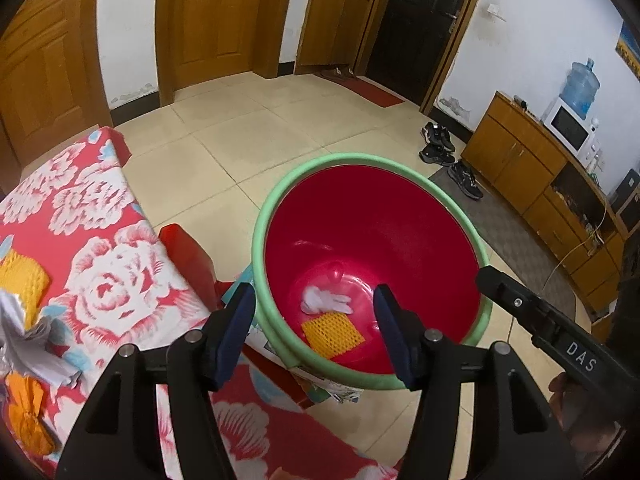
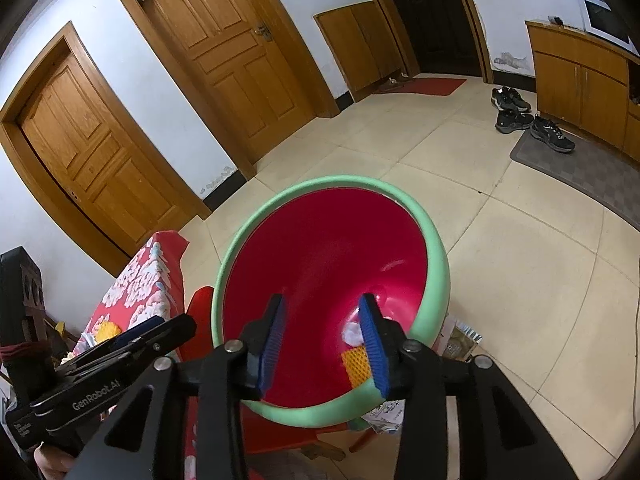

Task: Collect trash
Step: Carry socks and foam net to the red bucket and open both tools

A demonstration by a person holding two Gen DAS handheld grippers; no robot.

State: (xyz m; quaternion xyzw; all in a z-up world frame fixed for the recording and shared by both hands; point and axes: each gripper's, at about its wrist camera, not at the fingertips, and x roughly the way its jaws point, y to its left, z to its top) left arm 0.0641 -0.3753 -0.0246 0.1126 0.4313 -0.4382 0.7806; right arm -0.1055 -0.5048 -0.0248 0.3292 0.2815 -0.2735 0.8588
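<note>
A red basin with a green rim [image 1: 280, 196] stands beside the table; it also shows in the right wrist view [image 2: 436, 256]. In it lie a white crumpled tissue [image 1: 324, 300] and a yellow foam net [image 1: 332, 333], both seen again in the right wrist view: tissue [image 2: 352, 334], net [image 2: 357, 366]. My left gripper [image 1: 316, 338] is open and empty above the basin's near rim. My right gripper [image 2: 324, 346] is open and empty over the basin. More trash lies on the floral tablecloth [image 1: 120, 280]: yellow net [image 1: 22, 284], crumpled paper [image 1: 28, 344], orange wrapper [image 1: 26, 420].
A red chair [image 1: 188, 256] stands between table and basin. Printed packaging [image 2: 456, 340] lies under the basin. Shoes [image 1: 438, 148] and a grey mat [image 1: 516, 240] lie on the tiled floor near a wooden cabinet [image 1: 532, 172]. Wooden doors line the far wall.
</note>
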